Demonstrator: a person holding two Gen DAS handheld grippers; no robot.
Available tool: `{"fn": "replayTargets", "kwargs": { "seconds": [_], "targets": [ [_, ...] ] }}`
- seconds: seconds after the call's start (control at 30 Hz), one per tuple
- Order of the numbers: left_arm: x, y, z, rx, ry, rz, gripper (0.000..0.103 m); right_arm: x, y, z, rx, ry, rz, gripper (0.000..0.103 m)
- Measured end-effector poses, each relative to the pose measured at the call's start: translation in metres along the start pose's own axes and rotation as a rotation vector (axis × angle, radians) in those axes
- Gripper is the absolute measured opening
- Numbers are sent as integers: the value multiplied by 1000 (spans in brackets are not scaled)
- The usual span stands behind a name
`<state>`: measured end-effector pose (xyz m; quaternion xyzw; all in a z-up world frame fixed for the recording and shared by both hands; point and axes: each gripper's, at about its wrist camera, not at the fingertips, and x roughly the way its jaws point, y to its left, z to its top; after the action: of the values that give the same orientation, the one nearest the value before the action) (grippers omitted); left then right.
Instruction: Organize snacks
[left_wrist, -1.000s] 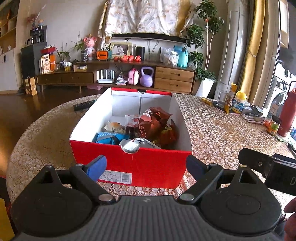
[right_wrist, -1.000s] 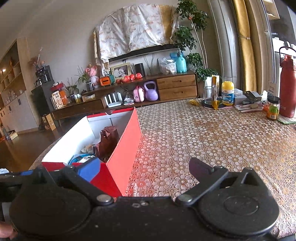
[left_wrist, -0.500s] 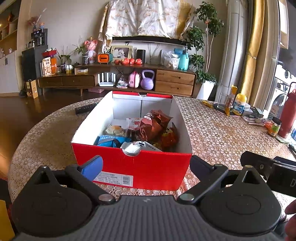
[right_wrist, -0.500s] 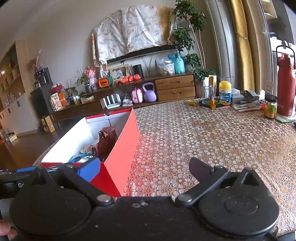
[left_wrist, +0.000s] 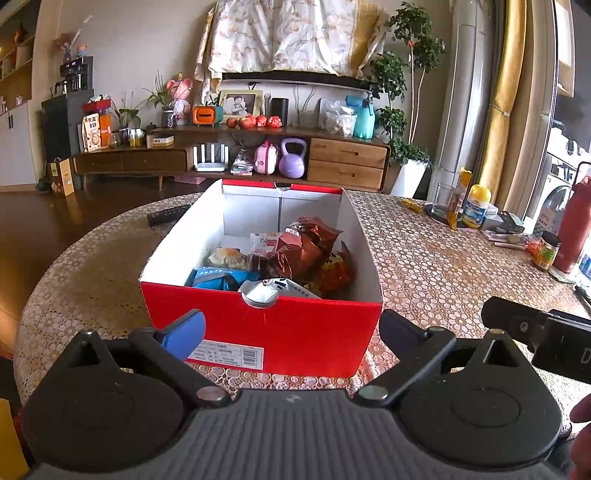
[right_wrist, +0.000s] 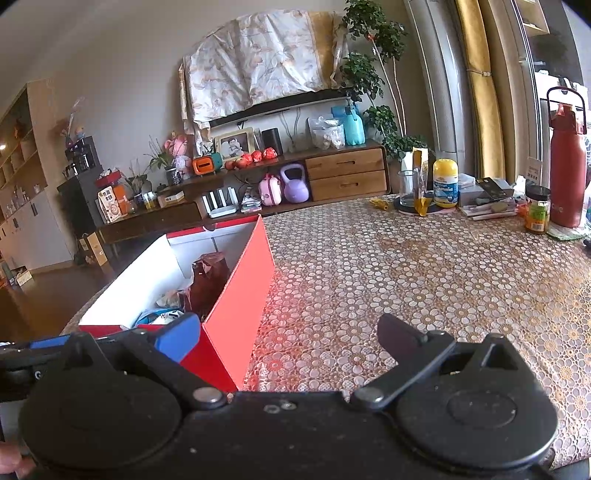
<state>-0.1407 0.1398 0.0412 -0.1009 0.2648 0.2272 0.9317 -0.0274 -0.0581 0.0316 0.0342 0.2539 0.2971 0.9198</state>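
A red shoebox with white inner walls stands open on the lace-covered table. Several snacks lie in it: a brown foil bag, a blue packet, a round wrapped bun, a silver-white packet and a red-yellow packet. My left gripper hovers just before the box's near wall, open wide and holding nothing. My right gripper is open too, over bare tablecloth to the right of the box. Part of its body shows in the left wrist view.
A black remote lies left of the box's far end. At the table's far right stand a glass, a yellow-lidded bottle, a small jar and a red flask. The table's rounded edge curves close on the left.
The left gripper's fingers spread a little wider. Both views shifted only slightly; the box and its snacks have not moved.
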Motion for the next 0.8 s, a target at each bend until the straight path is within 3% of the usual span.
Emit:
{"fn": "replayTargets", "kwargs": {
  "seconds": [0.8],
  "targets": [
    [0,1,-1,0,1,0,101,0,-1,0,1,0,-2,103]
  ]
}}
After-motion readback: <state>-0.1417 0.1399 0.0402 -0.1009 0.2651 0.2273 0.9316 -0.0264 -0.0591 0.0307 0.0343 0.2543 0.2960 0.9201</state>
